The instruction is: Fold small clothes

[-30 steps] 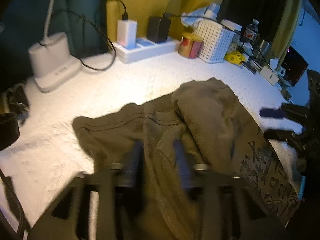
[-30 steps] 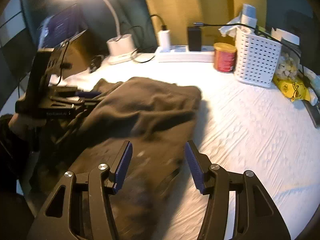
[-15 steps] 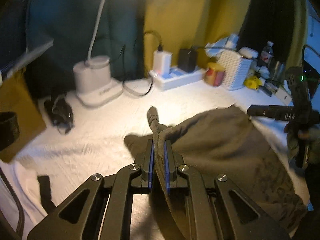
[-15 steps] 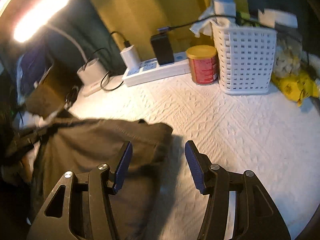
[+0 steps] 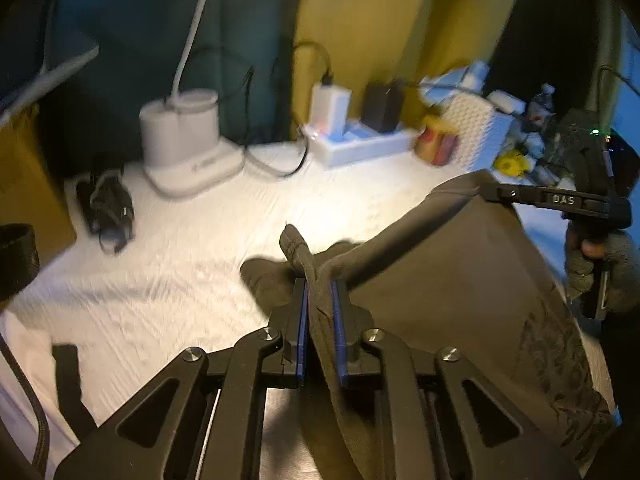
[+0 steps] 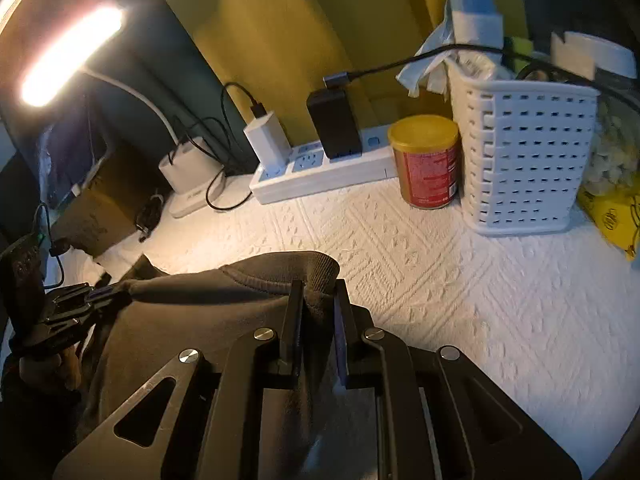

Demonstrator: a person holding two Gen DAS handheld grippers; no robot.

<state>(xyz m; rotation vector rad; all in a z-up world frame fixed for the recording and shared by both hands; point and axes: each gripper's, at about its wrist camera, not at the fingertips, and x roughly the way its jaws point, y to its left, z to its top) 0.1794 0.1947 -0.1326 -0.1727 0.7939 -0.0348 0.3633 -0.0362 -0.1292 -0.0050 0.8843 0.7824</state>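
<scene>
Left gripper (image 5: 320, 312) pinching a ribbed edge of the olive-brown garment (image 5: 460, 280), jaws easing open a touch yet cloth pressed between the pads. Garment hanging stretched between both grippers, its held edge running left to right across the white textured tabletop (image 6: 460, 280), rest of it drooping toward the near side and partly resting on the surface. Right gripper (image 6: 318, 312) closing on the opposite ribbed corner, cloth already squeezed between its pads. Both hands equally engaged, neither nearer; coming move probably turning on keeping that taut edge level while laying or folding the cloth toward the free tabletop ahead. Sitting at the back, left to right: black strap bundle (image 5: 108, 208), white lamp base (image 5: 184, 144), power strip (image 6: 320, 172) with chargers, red can (image 6: 428, 164), white basket (image 6: 528, 160). Nothing standing directly in the fold path; can and basket near enough to snag a wide swing.
</scene>
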